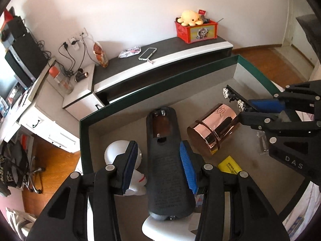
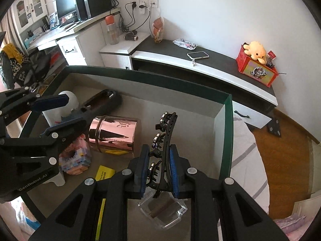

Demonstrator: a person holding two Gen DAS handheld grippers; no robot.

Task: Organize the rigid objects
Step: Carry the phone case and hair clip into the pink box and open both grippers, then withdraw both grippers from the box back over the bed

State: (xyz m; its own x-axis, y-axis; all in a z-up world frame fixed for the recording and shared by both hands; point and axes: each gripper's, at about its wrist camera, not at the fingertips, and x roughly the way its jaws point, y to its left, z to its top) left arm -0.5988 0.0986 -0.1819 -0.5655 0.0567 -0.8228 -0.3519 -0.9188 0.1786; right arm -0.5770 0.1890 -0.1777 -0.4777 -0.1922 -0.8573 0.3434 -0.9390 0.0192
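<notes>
Two grippers working inside a green-edged box.
Left gripper sits open around a black remote; right gripper grasps a hair clip.

Left gripper fingers bracket the black remote, unclamped.

Your left gripper is boxed in: white figure just left, copper tin just right, w/ yellow card by it. Box wall blocks the far side. Your right gripper has bare floor ahead & right up to the wall; clear case beneath, block toy left.
</notes>
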